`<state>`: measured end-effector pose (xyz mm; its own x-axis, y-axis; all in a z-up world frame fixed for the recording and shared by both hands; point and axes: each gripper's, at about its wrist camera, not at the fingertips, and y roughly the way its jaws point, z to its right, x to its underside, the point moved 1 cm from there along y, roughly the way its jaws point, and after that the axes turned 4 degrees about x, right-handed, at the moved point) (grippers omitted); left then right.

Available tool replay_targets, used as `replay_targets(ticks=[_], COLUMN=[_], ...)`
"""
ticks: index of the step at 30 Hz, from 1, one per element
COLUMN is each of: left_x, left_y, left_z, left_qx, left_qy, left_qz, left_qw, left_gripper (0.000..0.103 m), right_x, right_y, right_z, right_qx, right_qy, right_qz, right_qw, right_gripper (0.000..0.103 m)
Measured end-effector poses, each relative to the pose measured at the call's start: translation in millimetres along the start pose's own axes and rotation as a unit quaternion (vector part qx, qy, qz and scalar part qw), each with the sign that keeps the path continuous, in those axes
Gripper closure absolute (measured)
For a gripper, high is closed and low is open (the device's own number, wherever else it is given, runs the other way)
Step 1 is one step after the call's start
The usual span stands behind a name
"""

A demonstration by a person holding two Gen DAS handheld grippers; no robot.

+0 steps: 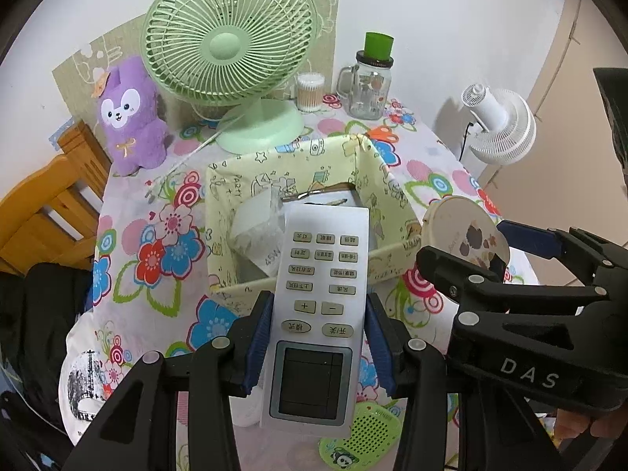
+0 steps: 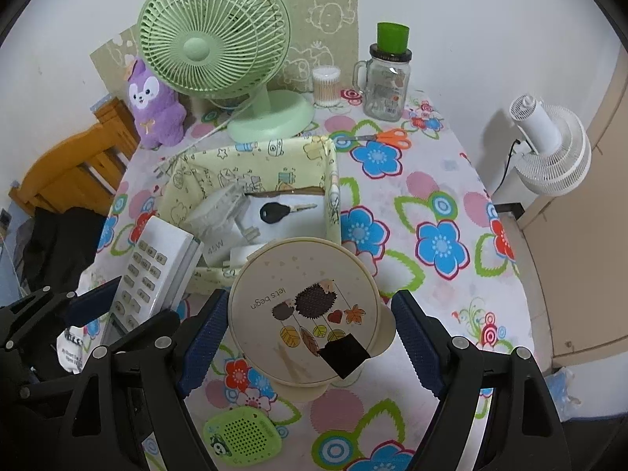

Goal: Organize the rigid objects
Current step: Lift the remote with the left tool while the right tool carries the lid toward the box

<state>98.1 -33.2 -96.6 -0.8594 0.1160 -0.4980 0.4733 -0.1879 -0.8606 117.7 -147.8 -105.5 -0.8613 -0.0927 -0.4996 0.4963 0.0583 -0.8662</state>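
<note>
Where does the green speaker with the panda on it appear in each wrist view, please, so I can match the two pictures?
Left wrist view: the green panda speaker lies at the bottom edge, right of centre, partly under the remote control.
Right wrist view: it lies at the bottom, left of centre, below the round hedgehog-print box.
Shared landmark: the green desk fan at the back of the table.

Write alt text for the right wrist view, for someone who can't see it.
The right gripper holds a round cream box above a flowered tablecloth, just before a yellow basket. At left, the left gripper grips a white remote.
</note>
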Motion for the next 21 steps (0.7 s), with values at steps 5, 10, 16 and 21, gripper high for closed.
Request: replay_targets(ticks=[5, 10, 16, 21], left_x=[-8.9, -17.8, -29.8, -40.2], left_y=[1.8, 4.8, 15.1, 24.0], left_z=[0.6, 3.1, 4.8, 4.1], left_qx=[-0.008, -0.009, -0.012, -0.016], left_qy=[-0.005, -0.007, -0.012, -0.014], left_qz=[0.004, 0.008, 0.006, 0.002], left_qw=[1.0000, 0.9999, 0.9998, 0.9998], left_gripper=[0.056, 0.056, 0.056, 0.056], right_x=[-11.4, -22.8, -35.8, -45.8], right_y=[-0.5, 1.6, 9.1, 18.2], right_z=[0.0, -0.4, 0.9, 5.9], right_qx=[-0.005, -0.010, -0.015, -0.018], right_qy=[-0.011, -0.018, -0.022, -0.019], right_qz=[0.005, 0.009, 0.009, 0.004], right_qw=[1.000, 1.000, 1.000, 1.000], right_gripper=[0.019, 0.019, 0.019, 0.019])
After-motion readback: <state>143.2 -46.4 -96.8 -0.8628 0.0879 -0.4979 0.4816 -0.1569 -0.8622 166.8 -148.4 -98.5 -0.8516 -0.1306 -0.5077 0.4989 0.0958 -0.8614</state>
